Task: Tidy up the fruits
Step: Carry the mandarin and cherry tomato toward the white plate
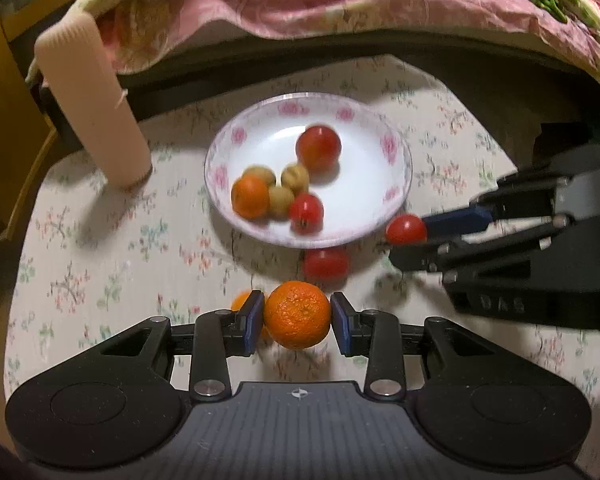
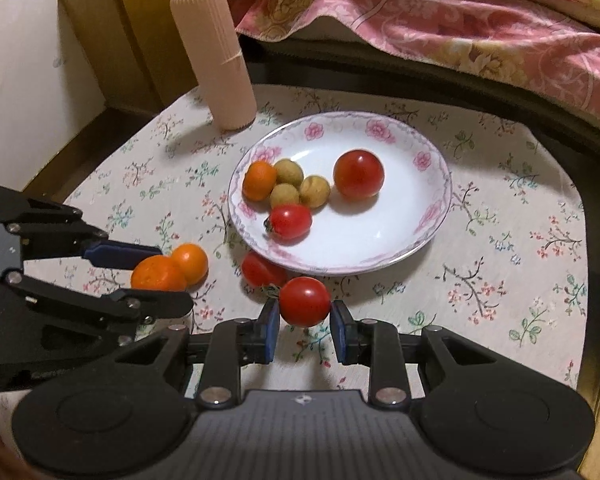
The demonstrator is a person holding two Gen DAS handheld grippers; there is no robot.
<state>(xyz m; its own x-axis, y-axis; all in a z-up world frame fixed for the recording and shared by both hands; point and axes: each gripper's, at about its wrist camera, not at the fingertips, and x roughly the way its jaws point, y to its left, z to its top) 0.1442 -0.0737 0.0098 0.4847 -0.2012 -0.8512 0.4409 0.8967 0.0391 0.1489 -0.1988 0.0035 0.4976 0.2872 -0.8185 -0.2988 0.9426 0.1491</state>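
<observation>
"DAS" on right gripper [image 1: 406, 236] — tomato [image 2: 305, 301] gripped, 1 orange [image 1: 297, 314] in left gripper [image 1: 297, 322]

Left wrist view: mounted just behind the left gripper [image 1: 297, 316], angled steeply down and forward over the floral tablecloth [image 1: 100, 264], close above it. Right wrist view: mounted likewise behind the right gripper [image 2: 305, 316], same downward tilt, similarly near. Shared by both: the white flower-rimmed plate [image 1: 396, 184] [image 2: 432, 184] straight ahead, the ribbed pale pink cylinder [image 1: 92, 104] [image 2: 216, 56] beyond it, the pink patterned quilt [image 1: 340, 4] [image 2: 460, 16] behind, and each other's gripper at the side edge.
</observation>
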